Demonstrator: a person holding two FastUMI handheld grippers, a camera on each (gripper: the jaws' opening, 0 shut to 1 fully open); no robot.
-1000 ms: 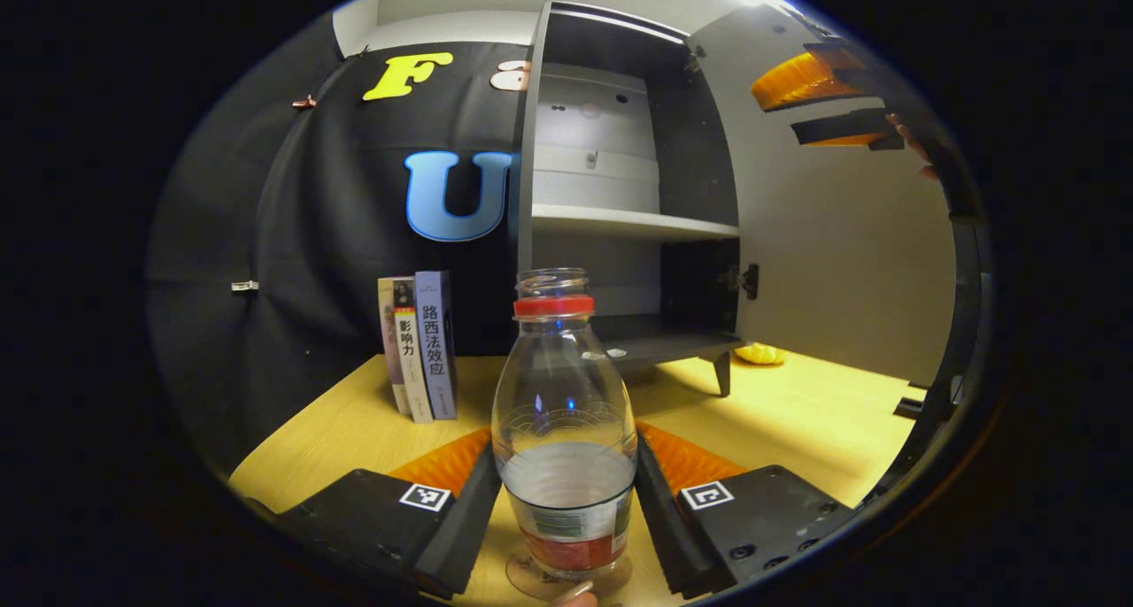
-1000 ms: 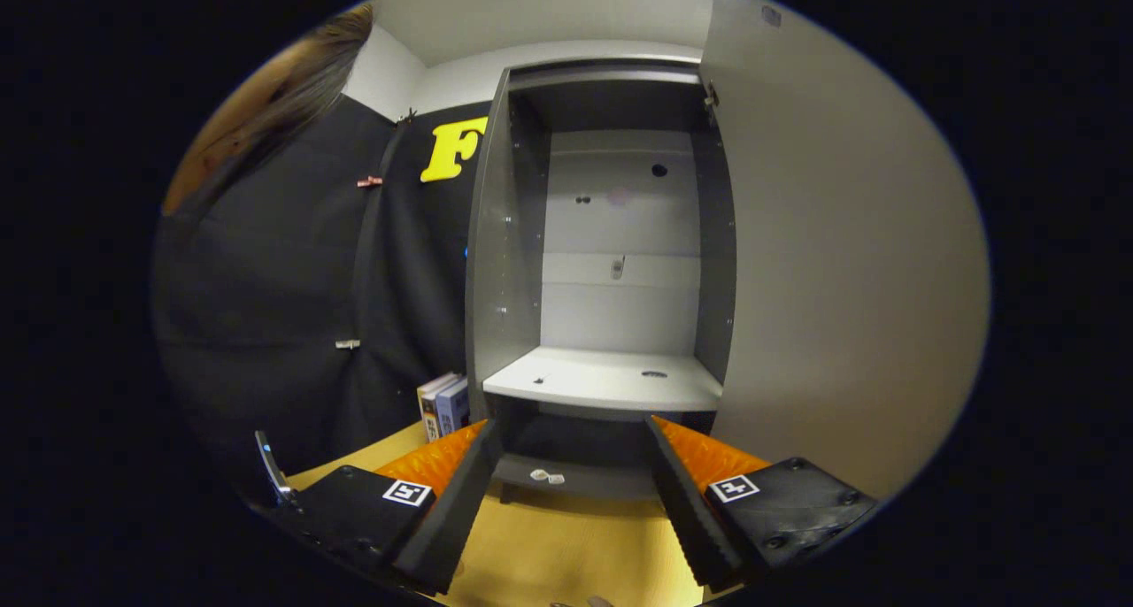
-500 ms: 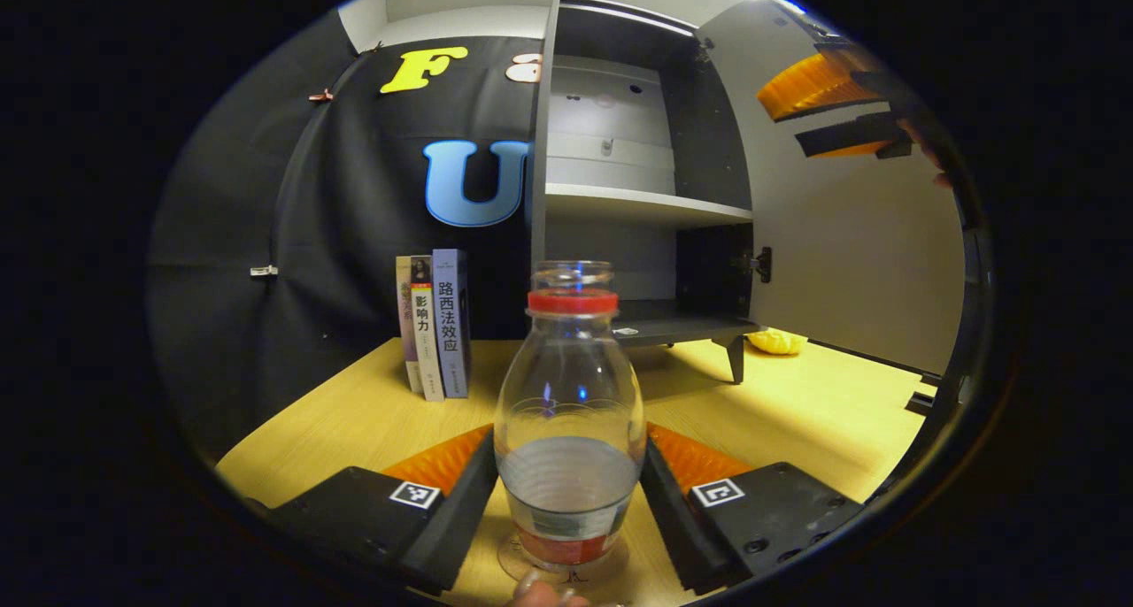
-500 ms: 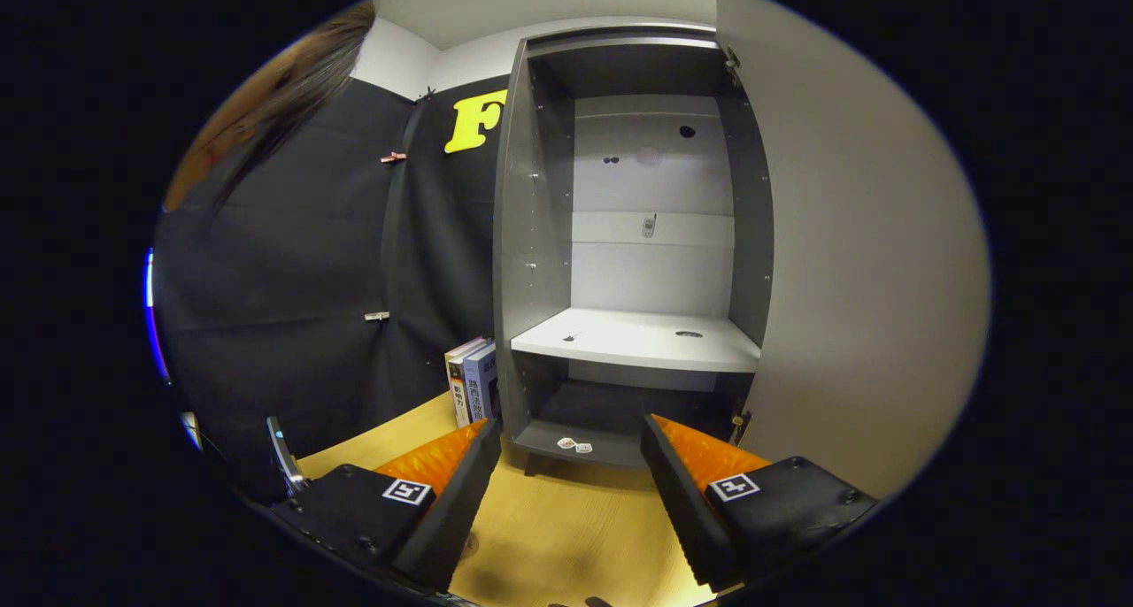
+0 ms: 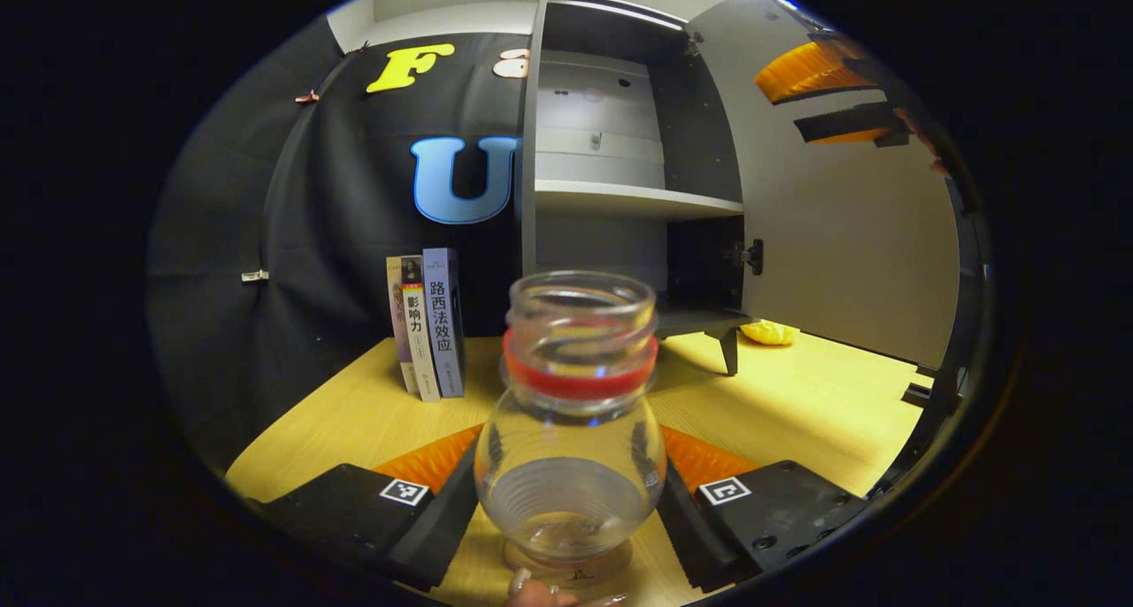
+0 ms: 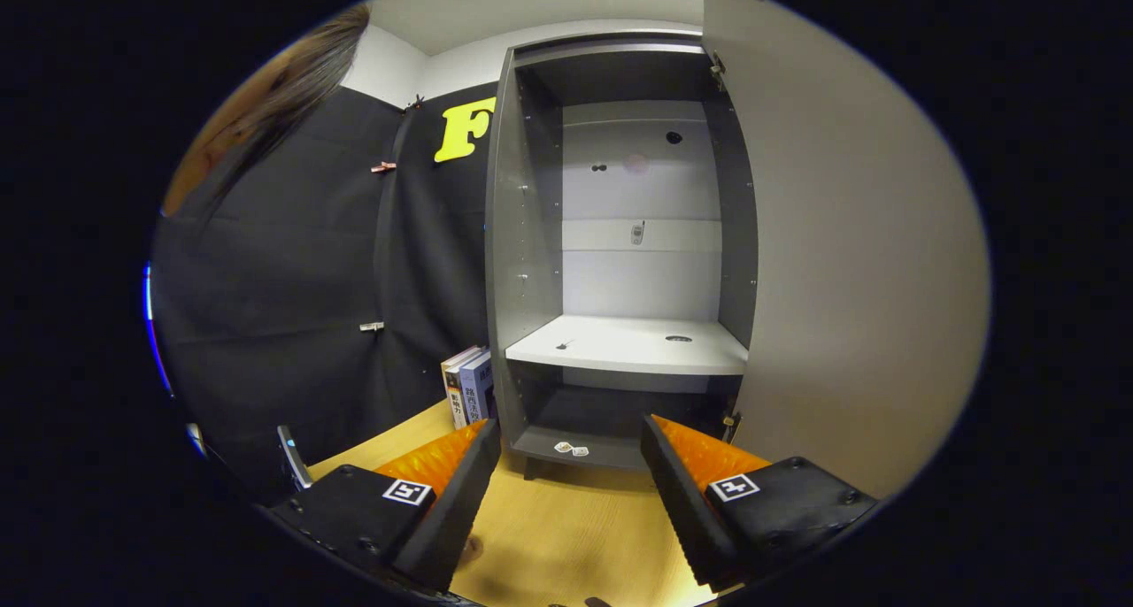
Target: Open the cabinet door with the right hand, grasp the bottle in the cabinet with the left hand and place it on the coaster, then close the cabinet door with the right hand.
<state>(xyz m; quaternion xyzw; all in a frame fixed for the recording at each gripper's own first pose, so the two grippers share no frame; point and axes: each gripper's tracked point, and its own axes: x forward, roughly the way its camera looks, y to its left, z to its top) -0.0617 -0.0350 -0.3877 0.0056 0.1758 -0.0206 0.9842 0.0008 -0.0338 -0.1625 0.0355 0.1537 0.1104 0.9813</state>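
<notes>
A clear bottle with a red neck ring, no cap and a little water stands on a see-through round coaster on the table. Its mouth leans toward the camera. My left gripper is shut on its body, one finger against each side. The grey cabinet stands behind with its door swung wide to the right. In the right gripper view, my right gripper is open and holds nothing. It faces the cabinet beside the door. The right gripper also shows high up in front of the door.
Three books stand upright left of the cabinet, against the black cloth. A small yellow object lies on the wooden table under the door. A person's head is at the upper left. A fingertip shows at the bottom edge.
The bottle now looms larger, its mouth tipped toward the camera. My left fingers have spread slightly. The right gripper has drawn back a little from the cabinet, still open.
</notes>
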